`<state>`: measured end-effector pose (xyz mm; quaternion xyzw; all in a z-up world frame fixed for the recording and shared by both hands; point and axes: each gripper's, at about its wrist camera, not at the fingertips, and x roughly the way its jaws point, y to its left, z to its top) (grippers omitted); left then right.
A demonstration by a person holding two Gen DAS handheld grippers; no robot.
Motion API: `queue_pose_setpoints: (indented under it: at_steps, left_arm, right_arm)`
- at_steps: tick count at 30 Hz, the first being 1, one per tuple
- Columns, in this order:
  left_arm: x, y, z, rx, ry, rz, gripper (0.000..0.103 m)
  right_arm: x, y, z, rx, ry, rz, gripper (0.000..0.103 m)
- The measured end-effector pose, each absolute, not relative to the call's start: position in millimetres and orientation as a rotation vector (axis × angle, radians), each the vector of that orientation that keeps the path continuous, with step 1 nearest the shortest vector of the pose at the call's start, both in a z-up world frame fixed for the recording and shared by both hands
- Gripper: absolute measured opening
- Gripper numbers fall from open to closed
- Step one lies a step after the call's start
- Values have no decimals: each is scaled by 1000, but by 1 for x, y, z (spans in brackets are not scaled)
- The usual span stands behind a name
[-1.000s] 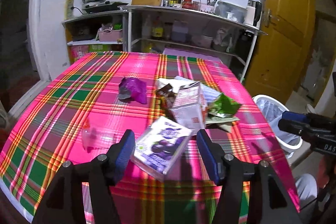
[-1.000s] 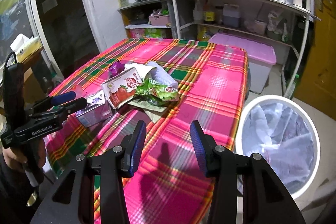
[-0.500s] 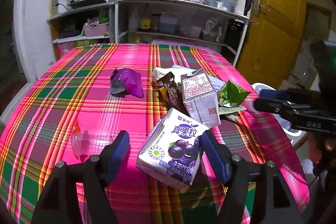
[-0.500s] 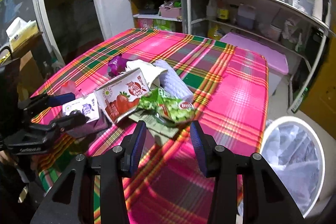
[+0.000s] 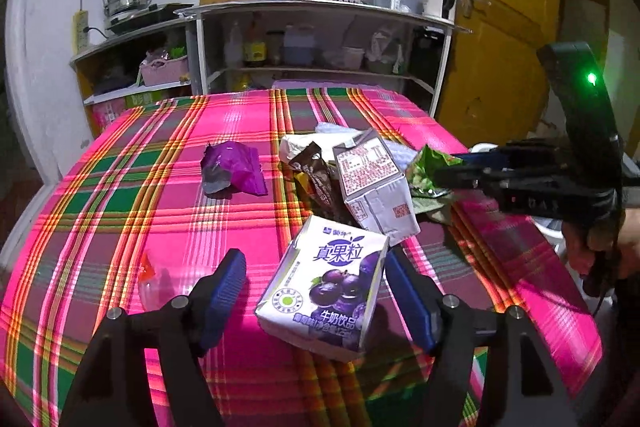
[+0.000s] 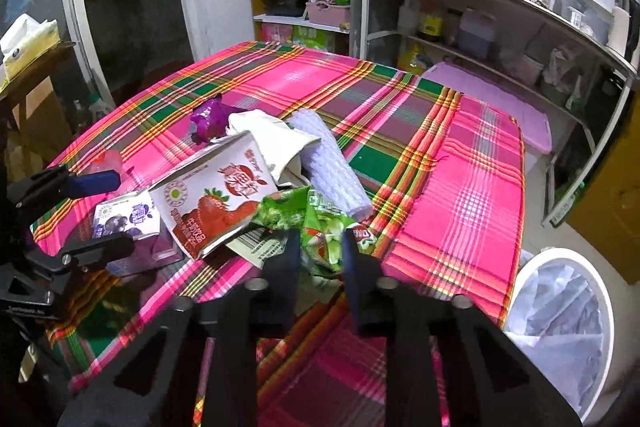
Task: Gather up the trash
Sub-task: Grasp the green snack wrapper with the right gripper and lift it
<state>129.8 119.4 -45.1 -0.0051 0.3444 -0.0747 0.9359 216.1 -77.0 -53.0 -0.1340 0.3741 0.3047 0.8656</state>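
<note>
My left claw (image 5: 316,301) is matte black plastic, two angular arms each tipped with a ribbed blue pad, a round silver screw at each knuckle at about 7 and 5 o'clock in its own view. My right claw (image 6: 320,253) is built the same: black arms, silver screws. Seen from the left camera at 3 o'clock, its body carries a lit green lamp, faint white lettering and a thin dark cable by my hand (image 5: 600,247).
</note>
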Motion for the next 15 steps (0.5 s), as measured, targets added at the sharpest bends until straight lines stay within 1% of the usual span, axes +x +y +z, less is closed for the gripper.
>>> queue_pose_setpoints:
  at_steps: [7,8,9,15]
  left_arm:
    - [133,116,-51,6,737,-151,72]
    - [132,115,-52,7,740,-146,70]
    - [131,114,-52,3,740,-146,64]
    - [120,107,-49,-33,721,-122,59]
  right_arm:
    - [211,-83,-47,-256,772,639,10]
    - [210,-84,-46,-251,771,640,10]
    - [209,-85,-45,-244,770,640,9]
    - [196,-100,-35,-197,755,636,9]
